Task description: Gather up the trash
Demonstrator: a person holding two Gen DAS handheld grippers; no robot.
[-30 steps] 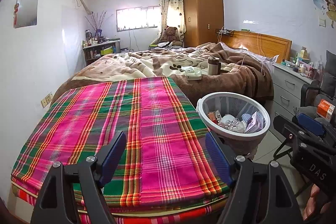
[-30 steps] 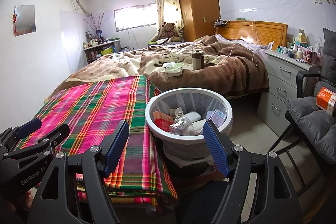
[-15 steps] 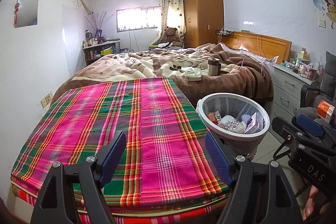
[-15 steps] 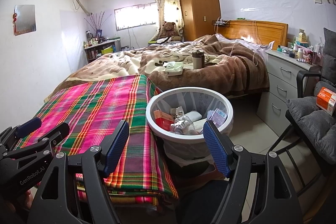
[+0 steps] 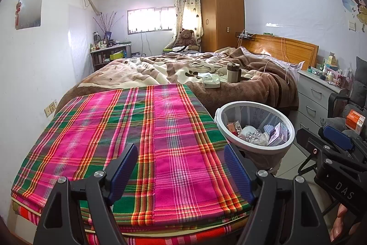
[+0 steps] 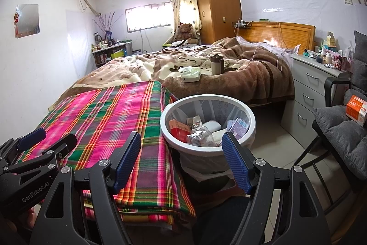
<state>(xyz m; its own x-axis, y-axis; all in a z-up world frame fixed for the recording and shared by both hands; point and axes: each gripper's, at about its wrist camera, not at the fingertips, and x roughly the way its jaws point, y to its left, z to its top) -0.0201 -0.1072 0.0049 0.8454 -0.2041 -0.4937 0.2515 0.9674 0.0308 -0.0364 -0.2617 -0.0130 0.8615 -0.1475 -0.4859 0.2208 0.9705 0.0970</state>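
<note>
Bedroom, pink-and-green plaid cloth (image 5: 142, 141) bare, near | white round plastic waste bin (image 6: 207, 148) beside its right edge, part-filled with cartons, within reach | left gripper (image 5: 181, 170), right gripper (image 6: 181, 160): jaws apart, empty, apparently poised for further trash.

A plaid cloth (image 5: 142, 141) in pink, green and orange covers the counter (image 5: 160, 237) filling the lower left of the frame; it lies flat and bare. Behind it, mid-frame, the bed (image 5: 229, 88) carries a rumpled brown blanket (image 5: 160, 70), a white tissue pack (image 5: 212, 80) and an upright mug (image 5: 232, 72). The bin (image 6: 207, 150) stands on the tiled floor (image 6: 273, 137) at centre right.
</note>
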